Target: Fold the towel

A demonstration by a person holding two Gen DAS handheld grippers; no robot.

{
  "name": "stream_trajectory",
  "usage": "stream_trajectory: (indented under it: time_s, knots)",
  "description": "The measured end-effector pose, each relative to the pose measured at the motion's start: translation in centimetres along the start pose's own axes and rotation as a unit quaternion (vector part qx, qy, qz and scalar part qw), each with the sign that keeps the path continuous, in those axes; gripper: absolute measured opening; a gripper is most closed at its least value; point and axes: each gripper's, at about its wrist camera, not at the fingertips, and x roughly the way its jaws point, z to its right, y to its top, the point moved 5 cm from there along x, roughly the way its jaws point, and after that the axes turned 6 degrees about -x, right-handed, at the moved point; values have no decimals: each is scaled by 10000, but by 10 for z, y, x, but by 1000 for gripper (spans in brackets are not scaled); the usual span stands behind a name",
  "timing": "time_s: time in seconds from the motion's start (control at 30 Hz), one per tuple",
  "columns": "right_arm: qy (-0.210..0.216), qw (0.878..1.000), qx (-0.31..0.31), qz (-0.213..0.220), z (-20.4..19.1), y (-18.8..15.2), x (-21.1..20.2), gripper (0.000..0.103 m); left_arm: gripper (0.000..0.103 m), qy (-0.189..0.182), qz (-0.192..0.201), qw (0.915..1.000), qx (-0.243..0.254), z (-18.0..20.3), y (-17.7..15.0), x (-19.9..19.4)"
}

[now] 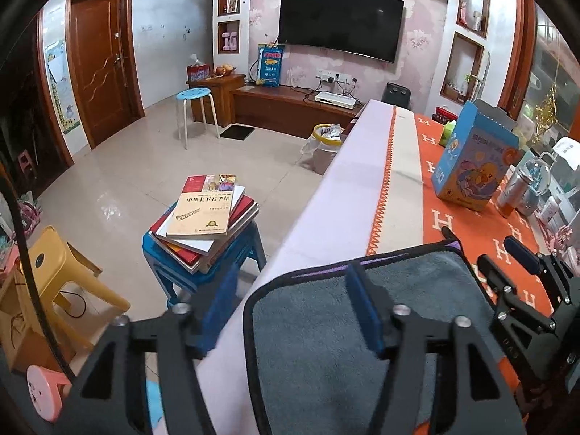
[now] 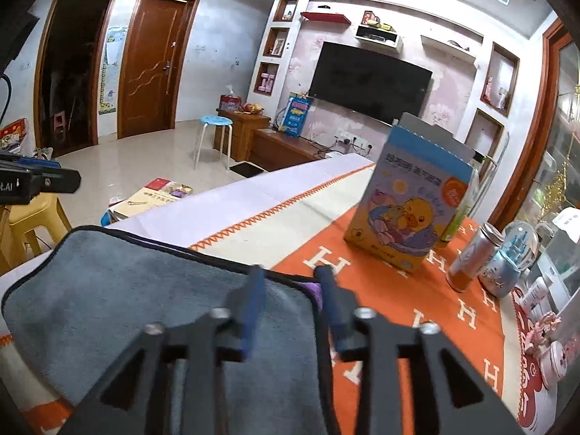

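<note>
Orange "H"-patterned tablecloth (image 2: 398, 290) carries grey towel (image 2: 119, 290) beside duck-printed box (image 2: 406, 203).

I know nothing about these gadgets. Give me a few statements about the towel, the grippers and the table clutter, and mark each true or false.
1. The towel is grey with a dark edge. True.
2. The right gripper is clamped shut on the towel. False: its jaws stand apart at the towel's far corner.
3. A box with a yellow duck stands on the orange cloth. True.
4. The books lie on the table. False: they sit on a blue stool beside it.
5. The left gripper is open. True.
</note>
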Motion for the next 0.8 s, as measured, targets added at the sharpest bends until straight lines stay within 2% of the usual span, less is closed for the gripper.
stream_trajectory:
  time_s: [0.13,0.37,0.63,0.8]
  knots:
    - [-76,9999,79,24,1,4,-11,56,73,-41,-98,9999,-41,-2,-7,-15]
    - [-322,9992,246,-75,5,-3,-48,62,76,-77,-252,9997,-14,-20,-35,-50]
    - [-738,9933,522,-716,-17,-57,-128,63,76,-244,-501,9974,448,-44,-87,-100]
    - [-1039,9840,959,-1083,-38,-92,-191,63,76,-417,-703,9926,903,-56,-122,-138]
